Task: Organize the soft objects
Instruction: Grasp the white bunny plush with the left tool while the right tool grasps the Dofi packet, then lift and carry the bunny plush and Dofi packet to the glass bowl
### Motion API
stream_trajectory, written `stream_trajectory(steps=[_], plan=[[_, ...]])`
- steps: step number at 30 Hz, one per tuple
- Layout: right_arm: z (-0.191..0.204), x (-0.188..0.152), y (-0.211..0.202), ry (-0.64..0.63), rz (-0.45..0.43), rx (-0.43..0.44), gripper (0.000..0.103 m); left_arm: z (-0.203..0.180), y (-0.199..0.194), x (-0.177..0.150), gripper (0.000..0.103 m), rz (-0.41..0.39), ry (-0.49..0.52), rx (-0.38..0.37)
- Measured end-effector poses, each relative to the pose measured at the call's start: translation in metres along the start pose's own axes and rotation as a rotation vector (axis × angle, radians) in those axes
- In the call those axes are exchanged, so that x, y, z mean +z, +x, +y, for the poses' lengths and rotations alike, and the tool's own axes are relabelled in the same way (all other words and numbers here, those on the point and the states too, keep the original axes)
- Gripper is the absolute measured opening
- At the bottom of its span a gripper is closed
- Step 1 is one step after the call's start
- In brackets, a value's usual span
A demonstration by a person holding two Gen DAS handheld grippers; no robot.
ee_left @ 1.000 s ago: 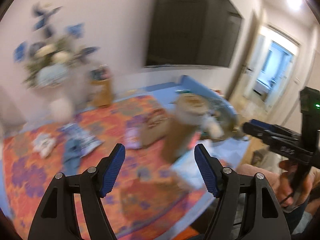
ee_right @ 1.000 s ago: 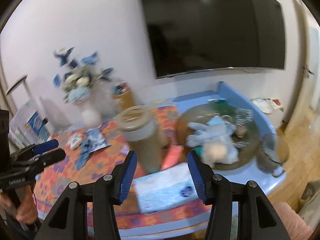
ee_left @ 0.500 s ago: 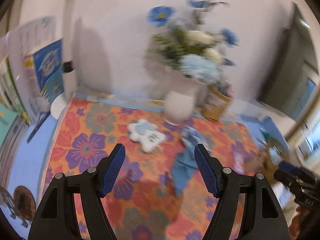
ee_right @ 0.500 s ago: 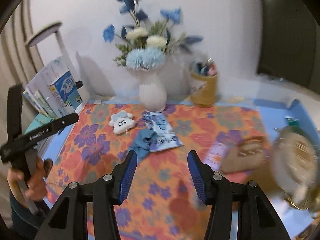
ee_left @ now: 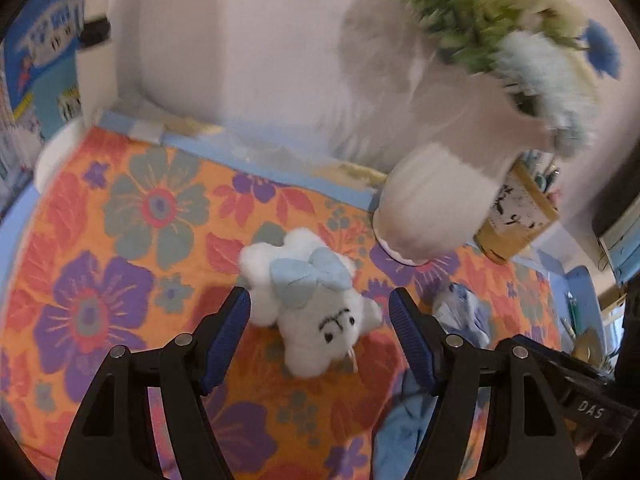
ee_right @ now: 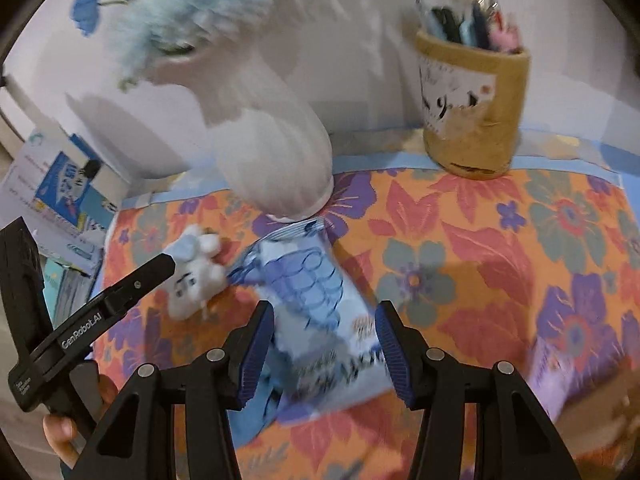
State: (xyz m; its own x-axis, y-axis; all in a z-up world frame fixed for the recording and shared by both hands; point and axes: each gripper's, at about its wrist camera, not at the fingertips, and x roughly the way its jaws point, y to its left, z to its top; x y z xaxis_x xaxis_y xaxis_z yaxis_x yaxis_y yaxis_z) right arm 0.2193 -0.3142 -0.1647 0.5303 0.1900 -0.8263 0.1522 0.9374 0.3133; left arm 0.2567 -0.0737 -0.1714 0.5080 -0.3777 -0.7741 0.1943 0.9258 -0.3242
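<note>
My left gripper (ee_left: 320, 336) is spread, the white plush (ee_left: 310, 312) lying on the floral cloth (ee_left: 132, 240) between its 2 pads (ee_left: 230, 336), neither pad touching it; right of the plush I see the white vase (ee_left: 436, 204) and the pen cup (ee_left: 516, 216). My right gripper (ee_right: 324, 348) is opening, and I see the blue packet (ee_right: 320, 300) lying flat between its jaws, unpinched, with a blue cloth (ee_right: 256, 408) half under it. Plush (ee_right: 196, 272) sits just left of the packet, vase (ee_right: 276, 160) at its far end, pen cup (ee_right: 472, 104) further right.
</note>
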Motion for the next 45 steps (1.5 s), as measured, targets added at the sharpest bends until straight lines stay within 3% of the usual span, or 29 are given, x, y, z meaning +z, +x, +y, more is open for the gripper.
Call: stream_trajectory(steps=[5, 9, 11, 12, 14, 16, 18, 22, 28, 32, 39, 45], plan=[[0.002, 0.010, 0.019, -0.023, 0.012, 0.074, 0.068, -0.002, 0.017, -0.001, 0.070, 0.008, 0.007, 0.023], [0.007, 0.008, 0.028, -0.027, 0.036, 0.128, 0.068, -0.009, 0.019, -0.004, 0.068, -0.011, 0.047, 0.063], [0.009, 0.006, 0.031, -0.024, 0.048, 0.148, 0.068, -0.010, 0.022, -0.004, 0.061, -0.024, 0.069, 0.086], [0.009, 0.005, 0.031, -0.024, 0.051, 0.156, 0.068, -0.011, 0.022, -0.004, 0.048, -0.030, 0.081, 0.098], [0.009, 0.003, 0.032, -0.018, 0.060, 0.163, 0.068, -0.012, 0.022, -0.004, 0.044, -0.035, 0.097, 0.103], [0.010, 0.000, 0.034, -0.018, 0.074, 0.178, 0.059, -0.011, 0.019, -0.003, 0.031, -0.047, 0.095, 0.097], [0.011, -0.003, 0.035, -0.012, 0.077, 0.207, 0.052, -0.010, 0.013, -0.001, 0.029, -0.058, 0.085, 0.093], [0.009, -0.005, 0.017, -0.004, 0.011, 0.179, 0.049, -0.015, -0.005, -0.003, 0.029, -0.089, 0.118, 0.061], [0.011, -0.011, -0.055, -0.019, -0.158, 0.083, 0.048, -0.024, -0.052, -0.009, 0.029, -0.136, 0.164, -0.012], [0.020, -0.043, -0.090, -0.054, -0.184, 0.084, 0.049, -0.020, -0.095, -0.027, 0.029, -0.147, 0.198, -0.036], [0.040, -0.137, -0.072, -0.101, -0.004, 0.079, 0.049, 0.001, -0.127, -0.088, 0.029, -0.069, 0.213, -0.047], [0.032, -0.183, -0.063, -0.078, 0.079, 0.082, 0.049, 0.002, -0.124, -0.140, 0.029, 0.029, 0.256, -0.056]])
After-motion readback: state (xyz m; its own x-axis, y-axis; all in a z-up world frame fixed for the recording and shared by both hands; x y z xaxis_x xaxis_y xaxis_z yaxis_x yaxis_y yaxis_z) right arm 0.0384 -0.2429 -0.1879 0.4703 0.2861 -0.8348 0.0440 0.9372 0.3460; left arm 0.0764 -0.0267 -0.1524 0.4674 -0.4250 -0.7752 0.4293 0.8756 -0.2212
